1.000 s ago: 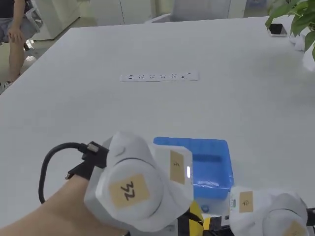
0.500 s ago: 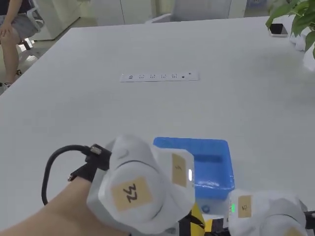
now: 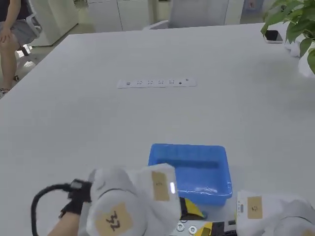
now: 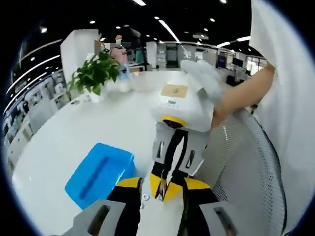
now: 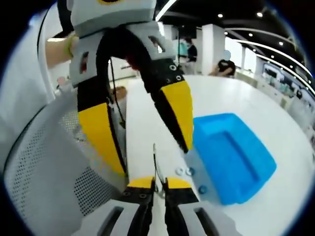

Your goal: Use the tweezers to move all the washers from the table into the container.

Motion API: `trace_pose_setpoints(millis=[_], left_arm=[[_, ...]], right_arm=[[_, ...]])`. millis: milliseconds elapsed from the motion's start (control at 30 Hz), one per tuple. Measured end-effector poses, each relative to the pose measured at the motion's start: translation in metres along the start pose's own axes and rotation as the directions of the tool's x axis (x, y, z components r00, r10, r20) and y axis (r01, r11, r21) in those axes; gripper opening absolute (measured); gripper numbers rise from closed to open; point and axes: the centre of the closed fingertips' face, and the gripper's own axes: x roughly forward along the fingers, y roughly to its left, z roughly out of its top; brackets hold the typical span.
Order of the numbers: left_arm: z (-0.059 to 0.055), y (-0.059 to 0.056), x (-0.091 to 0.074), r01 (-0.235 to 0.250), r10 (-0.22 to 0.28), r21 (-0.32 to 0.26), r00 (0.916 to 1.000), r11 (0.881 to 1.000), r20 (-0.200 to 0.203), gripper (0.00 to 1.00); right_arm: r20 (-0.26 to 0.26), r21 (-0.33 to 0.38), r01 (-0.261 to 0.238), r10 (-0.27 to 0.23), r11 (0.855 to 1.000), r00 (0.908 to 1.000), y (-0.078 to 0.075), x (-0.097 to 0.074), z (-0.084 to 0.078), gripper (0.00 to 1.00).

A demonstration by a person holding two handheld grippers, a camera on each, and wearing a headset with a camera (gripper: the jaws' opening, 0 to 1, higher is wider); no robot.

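Observation:
A blue container [image 3: 189,169] stands near the table's front edge. Just in front of it lie small metal washers [image 3: 181,227], seen in the right gripper view as three washers [image 5: 179,171] beside the container [image 5: 236,157]. My right gripper [image 5: 158,186] is shut on thin tweezers [image 5: 154,164] that point forward from its yellow tips. My left gripper [image 4: 163,184] is open and faces the right one, with the tweezers' end between its jaws. In the head view the left gripper [image 3: 192,212] sits low at the left and the right gripper's white body [image 3: 270,216] at the lower right.
A white power strip [image 3: 156,82] lies mid-table. A plant [image 3: 295,24] and a phone [image 3: 272,35] are at the far right corner. A person [image 3: 10,29] sits at the far left. A mesh chair back [image 5: 44,162] lies close behind the grippers.
The head camera has tipped down a little. The left gripper has drawn back toward me and lower, which uncovers the washers in front of the container.

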Motion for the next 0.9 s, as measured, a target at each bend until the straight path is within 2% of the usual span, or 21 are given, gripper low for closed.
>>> trace_pose_setpoints(millis=[33,67,100,133,167,233,300,333,367,400,433,467,533,600,633,667,733,767,833,867,900], left_arm=[[-0.002,0.002,-0.005,-0.036,0.039,-0.063,0.9983,0.997,0.043,0.36],[-0.004,0.004,-0.009,-0.067,0.073,-0.087,0.9949,0.994,0.07,0.39],[-0.008,0.007,-0.016,-0.113,0.124,-0.118,0.9878,0.987,0.094,0.42],[-0.011,0.009,-0.02,-0.139,0.153,-0.137,0.9833,0.981,0.099,0.44],[-0.017,0.012,-0.027,-0.184,0.203,-0.166,0.9742,0.969,0.099,0.46],[-0.022,0.016,-0.035,-0.241,0.267,-0.202,0.9571,0.949,0.112,0.52],[-0.023,0.022,-0.045,-0.307,0.349,-0.251,0.9263,0.918,0.142,0.59],[-0.022,0.025,-0.05,-0.332,0.388,-0.285,0.9066,0.899,0.166,0.62],[-0.021,0.028,-0.054,-0.355,0.416,-0.297,0.8917,0.887,0.178,0.65],[-0.022,0.033,-0.058,-0.397,0.463,-0.307,0.8663,0.865,0.186,0.71],[-0.023,0.037,-0.06,-0.424,0.492,-0.311,0.8501,0.851,0.188,0.75],[-0.024,0.042,-0.063,-0.457,0.533,-0.329,0.824,0.826,0.193,0.79],[-0.024,0.048,-0.066,-0.479,0.567,-0.357,0.7983,0.802,0.202,0.87],[-0.022,0.054,-0.07,-0.499,0.594,-0.368,0.7762,0.785,0.213,0.92],[-0.02,0.058,-0.073,-0.51,0.612,-0.377,0.7569,0.773,0.23,0.94],[-0.017,0.059,-0.076,-0.507,0.623,-0.399,0.7422,0.764,0.248,0.99],[-0.009,0.059,-0.083,-0.484,0.634,-0.441,0.7088,0.756,0.309,0.99],[-0.004,0.061,-0.089,-0.483,0.645,-0.45,0.6808,0.751,0.347,0.99],[0.002,0.062,-0.094,-0.47,0.65,-0.466,0.6573,0.749,0.381,0.99],[0.002,0.061,-0.094,-0.47,0.651,-0.467,0.6531,0.749,0.387,0.99],[0.006,0.06,-0.094,-0.454,0.643,-0.472,0.6475,0.756,0.408,0.99]], right_arm=[[0.0,0.0,0.003,-0.003,1.0,1.0,0.0,0.0,0.0,0.04],[0.0,0.004,0.006,-0.006,1.0,1.0,0.0,0.0,0.0,0.04],[0.001,0.007,0.007,-0.007,1.0,1.0,0.0,0.0,0.0,0.04],[0.002,0.01,0.009,-0.009,1.0,1.0,0.0,0.0,0.0,0.04],[0.005,0.016,0.009,-0.009,1.0,0.9999,-0.001,0.0,0.0,0.04],[0.01,0.035,0.009,-0.01,0.999,0.9999,-0.002,0.0,0.0,0.04],[0.017,0.056,0.011,-0.012,0.998,0.9998,-0.003,-0.001,0.0,0.04],[0.02,0.062,0.011,-0.012,0.998,0.9997,-0.003,-0.001,0.0,0.04],[0.021,0.066,0.012,-0.014,0.998,0.9997,-0.004,-0.002,0.0,0.04],[0.023,0.077,0.014,-0.016,0.997,0.9996,-0.004,-0.002,0.0,0.04],[0.024,0.084,0.018,-0.02,0.996,0.9995,-0.005,-0.003,-0.001,0.04],[0.024,0.089,0.021,-0.023,0.996,0.9994,-0.006,-0.004,-0.001,0.04],[0.03,0.107,0.031,-0.035,0.994,0.999,-0.008,-0.008,0.0,0.04],[0.05,0.135,0.036,-0.043,0.99,0.9978,-0.01,-0.012,0.004,0.04],[0.064,0.148,0.041,-0.051,0.988,0.9967,-0.012,-0.015,0.007,0.04],[0.069,0.153,0.048,-0.059,0.987,0.9959,-0.013,-0.018,0.008,0.04],[0.073,0.16,0.057,-0.069,0.986,0.9949,-0.015,-0.023,0.012,0.04],[0.076,0.161,0.067,-0.08,0.985,0.9939,-0.016,-0.025,0.014,0.05],[0.084,0.168,0.077,-0.092,0.983,0.9922,-0.02,-0.03,0.018,0.05],[0.089,0.173,0.083,-0.099,0.981,0.9911,-0.022,-0.033,0.02,0.05],[0.097,0.18,0.088,-0.107,0.98,0.9895,-0.025,-0.035,0.023,0.05]])
